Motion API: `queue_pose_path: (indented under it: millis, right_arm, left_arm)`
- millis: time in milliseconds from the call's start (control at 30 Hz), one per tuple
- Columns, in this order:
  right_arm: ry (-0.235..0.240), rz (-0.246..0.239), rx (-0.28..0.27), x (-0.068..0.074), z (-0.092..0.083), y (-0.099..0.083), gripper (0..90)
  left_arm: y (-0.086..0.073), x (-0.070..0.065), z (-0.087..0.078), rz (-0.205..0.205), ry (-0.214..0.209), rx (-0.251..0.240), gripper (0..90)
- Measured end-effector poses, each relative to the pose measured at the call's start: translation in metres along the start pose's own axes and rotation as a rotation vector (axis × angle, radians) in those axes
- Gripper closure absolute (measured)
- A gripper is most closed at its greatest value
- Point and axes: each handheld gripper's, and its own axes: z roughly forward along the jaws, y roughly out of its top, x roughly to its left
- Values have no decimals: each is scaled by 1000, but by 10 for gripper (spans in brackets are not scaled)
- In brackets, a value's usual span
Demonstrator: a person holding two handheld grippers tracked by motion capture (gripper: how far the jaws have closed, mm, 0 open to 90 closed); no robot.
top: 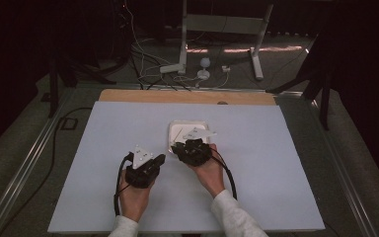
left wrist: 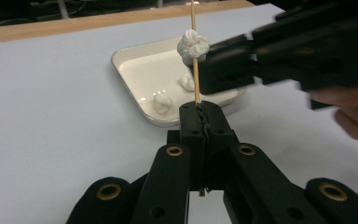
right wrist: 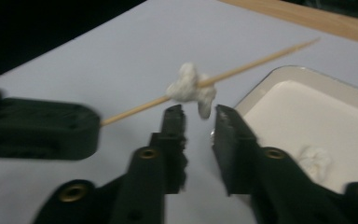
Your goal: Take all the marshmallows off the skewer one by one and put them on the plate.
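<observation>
- Nearest the person, the left gripper (left wrist: pixel 200 122) has its fingers clamped tight on the bottom end of a thin wooden skewer (left wrist: pixel 196 70). Pinching it that low leaves nearly the whole stick free, and from the left gripper view it stands pretty much straight up, so there's room to slide stuff down it.
- Partway up the skewer sits a white puffy lump (left wrist: pixel 192 45), marshmallow-ish, already speared through. In the right gripper view you can see the same lump (right wrist: pixel 191 88) with the stick running out both sides.
- The right gripper (right wrist: pixel 199 122) is just behind the lump, fingers parted with a clear gap, and the lump hangs just above and between the tips. I can't see the pads pressing on it, so I'd call that a loose, open stance. My guess is it's either just pushed the piece on or is lining up to nudge it further.
- Past both grippers is a shallow white tray (left wrist: pixel 130 88) on the counter (top: pixel 103 148), with more white lumps (left wrist: pixel 162 101) lying in it. Parking it right there keeps the reach for the next piece short.
- In the high view both hands sit close together by the tray's near edge, which makes sense for two-handed threading.
</observation>
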Motion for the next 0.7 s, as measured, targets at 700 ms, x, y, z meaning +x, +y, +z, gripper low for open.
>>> queue_pose_path:
  millis: [700]
  right_arm:
    - [286,338,-74,-12,-8,-6,767]
  left_arm:
    - [-5,-1,0,25,-31,-68,900]
